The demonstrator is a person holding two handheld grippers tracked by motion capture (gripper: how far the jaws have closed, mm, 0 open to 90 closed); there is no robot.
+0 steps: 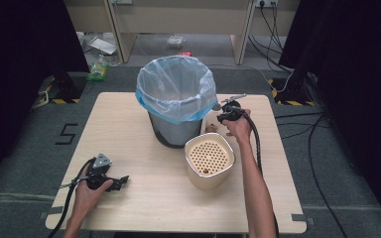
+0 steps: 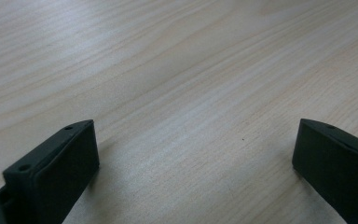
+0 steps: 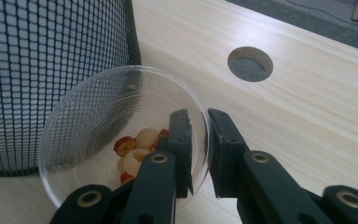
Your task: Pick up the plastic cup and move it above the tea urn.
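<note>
Well back on the pale wooden table, just behind the cream square container with a perforated lid, the right gripper has its two black jaws straddling the near wall of a clear plastic cup, one jaw inside and one outside, closed together onto the rim. The cup stands upright, touching or nearly touching the black mesh waste bin, which is lined with a light blue plastic bag. At the cup's bottom lie pale round pieces with red bits. Beyond the cup on the far side, the tabletop is bare up to a round cable hole, with the table's edge just past it. In the high view, the right gripper sits in the narrow gap between bin, container and the table's right edge.

Near the front left corner, the left gripper rests low over the wood, its jaws standing wide apart with nothing but bare grain between them. Open tabletop spreads from it toward the bin and container.
</note>
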